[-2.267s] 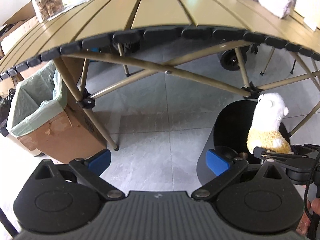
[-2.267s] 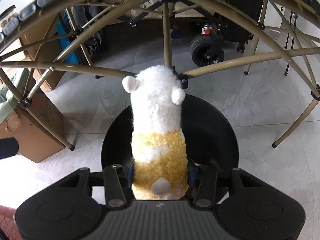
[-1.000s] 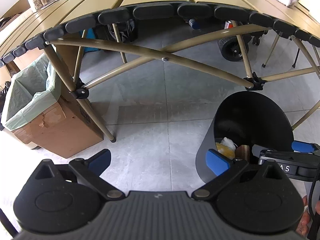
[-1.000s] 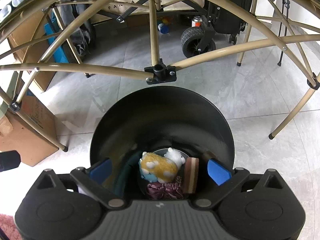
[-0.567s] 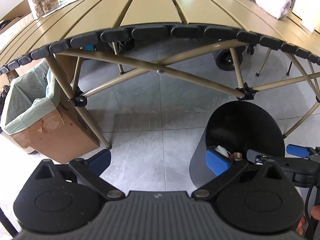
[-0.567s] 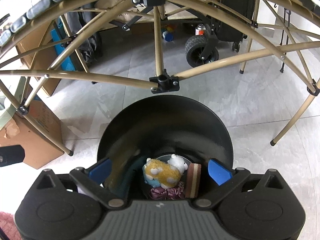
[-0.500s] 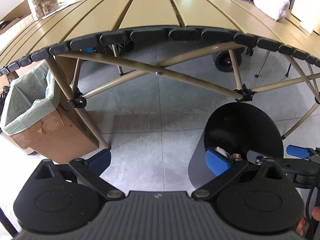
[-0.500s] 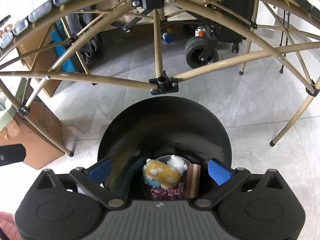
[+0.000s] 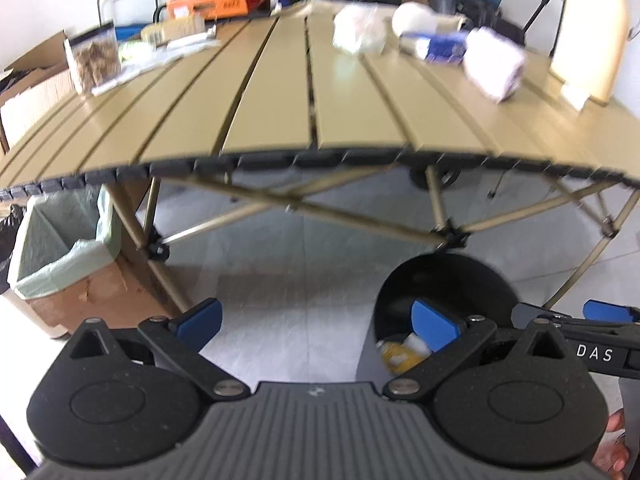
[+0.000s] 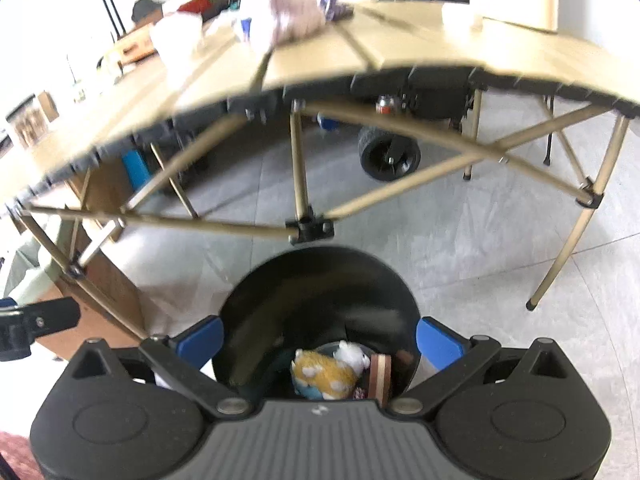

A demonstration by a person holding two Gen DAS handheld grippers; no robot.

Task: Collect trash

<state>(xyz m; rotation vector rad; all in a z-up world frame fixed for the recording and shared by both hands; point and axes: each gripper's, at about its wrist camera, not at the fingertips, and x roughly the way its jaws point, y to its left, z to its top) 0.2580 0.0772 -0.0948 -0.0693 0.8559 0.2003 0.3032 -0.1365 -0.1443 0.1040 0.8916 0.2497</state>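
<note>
Grippers first: our left gripper (image 9: 316, 320) has its blue pads spread wide with nothing between them, hanging over grey floor tile. Our right gripper (image 10: 318, 336) is likewise spread wide and empty, directly above the black bin (image 10: 320, 280).

Plush toy (image 10: 326, 372), white and yellow, lies on its side at the bottom of the bin. Beside it on its right we see a brown striped block-like item (image 10: 380, 372), and a dark reddish scrap just below it; both too small to identify. From the left wrist view the same bin (image 9: 448, 280) sits to the right of centre, toy (image 9: 400, 352) partly hidden behind our right-side pad.

Bin stands on the floor just in front of the folding table's crossed legs, near the black leg joint (image 10: 310, 229).

Left of us, beside a table leg, is a cardboard box (image 9: 88, 288) lined with a pale green bag.

Further out, slatted tan tabletop (image 9: 280, 100) carries a clear container of brown pieces (image 9: 94, 60), a crumpled white bag (image 9: 356, 34), a blue-and-white pack (image 9: 440, 46) and a white roll (image 9: 494, 64). Frame is motion-blurred, so we can't tell finer detail there. A black wheel (image 10: 390, 156) is visible on the floor beyond the table.
</note>
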